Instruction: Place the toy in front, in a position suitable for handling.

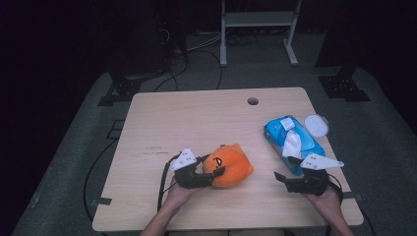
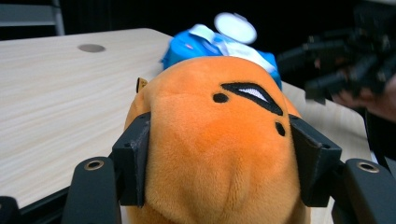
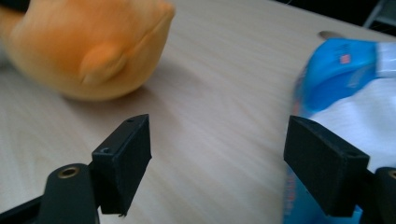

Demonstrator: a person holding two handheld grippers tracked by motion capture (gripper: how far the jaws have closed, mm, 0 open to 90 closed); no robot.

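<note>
Plush (image 1: 230, 166) sits near the table's (image 1: 187, 123) front edge, squeezed between our left gripper's (image 1: 212, 173) fingers (image 2: 133, 163) — soft orange fur dents under the pads, which is why the grip holds. Our right gripper (image 1: 287, 169) waits with fingers spread wide and empty beside the glossy blue wipes pack (image 1: 291, 138).

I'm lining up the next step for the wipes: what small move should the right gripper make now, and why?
Probably ease the right gripper toward the wipe pack until the loose white wipe sits between its jaws. They stand open over bare table, with the pack just beside one jaw. The left gripper is shut on the orange plush, so it is occupied.
</note>
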